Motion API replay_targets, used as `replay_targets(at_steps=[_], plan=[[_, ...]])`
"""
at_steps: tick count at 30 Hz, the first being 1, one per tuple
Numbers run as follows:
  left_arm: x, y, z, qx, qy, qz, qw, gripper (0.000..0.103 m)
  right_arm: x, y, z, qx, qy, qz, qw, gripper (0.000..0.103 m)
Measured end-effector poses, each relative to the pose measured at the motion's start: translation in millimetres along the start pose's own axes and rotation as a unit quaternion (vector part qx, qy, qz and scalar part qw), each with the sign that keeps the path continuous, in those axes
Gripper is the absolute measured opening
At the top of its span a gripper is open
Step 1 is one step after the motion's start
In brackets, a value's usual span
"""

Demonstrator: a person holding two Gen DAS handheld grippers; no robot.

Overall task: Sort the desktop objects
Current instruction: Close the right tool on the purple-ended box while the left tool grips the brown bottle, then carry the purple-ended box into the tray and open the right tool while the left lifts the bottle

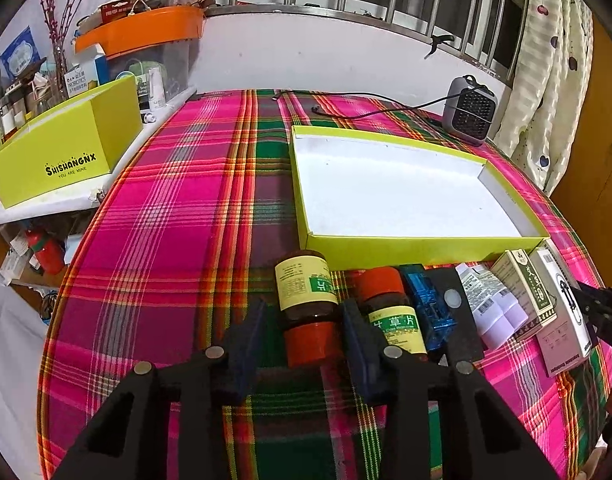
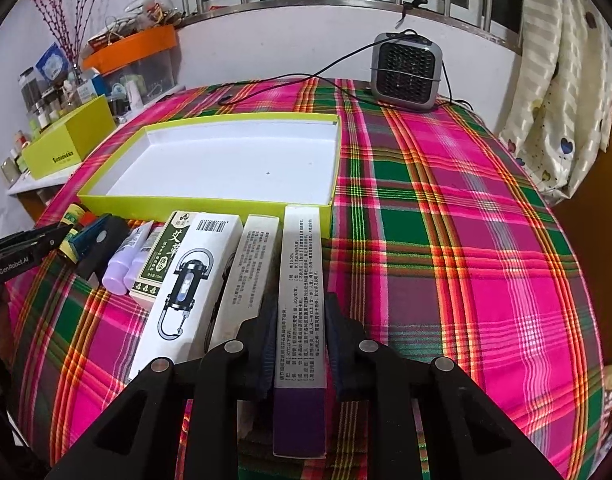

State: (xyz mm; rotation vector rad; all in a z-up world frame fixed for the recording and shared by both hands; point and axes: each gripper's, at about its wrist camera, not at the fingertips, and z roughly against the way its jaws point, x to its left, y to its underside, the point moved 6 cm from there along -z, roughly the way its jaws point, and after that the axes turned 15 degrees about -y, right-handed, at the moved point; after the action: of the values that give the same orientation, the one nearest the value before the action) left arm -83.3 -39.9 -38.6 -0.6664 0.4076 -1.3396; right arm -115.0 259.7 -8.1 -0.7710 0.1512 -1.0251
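Note:
A brown bottle [image 1: 306, 296] with an orange cap lies on the plaid cloth between the jaws of my left gripper [image 1: 304, 312]. A gap shows at the left pad, so the gripper is open. Beside it lie a second brown bottle [image 1: 386, 304], a blue clear piece [image 1: 426, 304], lavender tubes [image 1: 494, 312], a green box [image 1: 522, 284] and a white carabiner box [image 2: 186, 280]. My right gripper [image 2: 302, 304] is shut on a long white and purple box [image 2: 302, 264]. Behind the row stands a shallow yellow-green tray [image 2: 202, 204] with nothing in it.
A grey fan heater [image 2: 406, 68] with its black cable [image 2: 290, 78] stands at the back of the table. On a side shelf to the left are a yellow-green box [image 1: 66, 148] and an orange-lidded bin [image 1: 146, 28]. A curtain [image 2: 562, 80] hangs at the right.

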Motion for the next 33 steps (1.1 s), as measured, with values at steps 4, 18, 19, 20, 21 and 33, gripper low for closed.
replay_targets(at_steps=[4, 18, 19, 20, 21, 33], plan=[[-1, 0, -1, -0.002, -0.004, -0.006, 1.0, 0.034, -2, -2, -2, 0.004, 0.0, -0.004, 1.0, 0.023], [1, 0, 8, -0.023, -0.011, -0.006, 0.9997, 0.034, -1, 1, 3, 0.002, 0.008, 0.005, 1.0, 0.022], [2, 0, 9, -0.024, -0.01, -0.004, 0.9997, 0.034, -1, 1, 5, 0.0, 0.009, 0.005, 1.0, 0.022], [3, 0, 10, -0.025, -0.009, -0.002, 0.9997, 0.034, -1, 1, 6, -0.001, 0.009, 0.005, 1.0, 0.022], [4, 0, 11, -0.025, -0.007, 0.0, 0.9997, 0.034, -1, 1, 8, -0.003, 0.01, 0.004, 1.0, 0.022], [14, -1, 24, -0.036, 0.002, 0.017, 0.9992, 0.034, -2, -5, 25, -0.03, 0.014, -0.001, 0.999, 0.022]])
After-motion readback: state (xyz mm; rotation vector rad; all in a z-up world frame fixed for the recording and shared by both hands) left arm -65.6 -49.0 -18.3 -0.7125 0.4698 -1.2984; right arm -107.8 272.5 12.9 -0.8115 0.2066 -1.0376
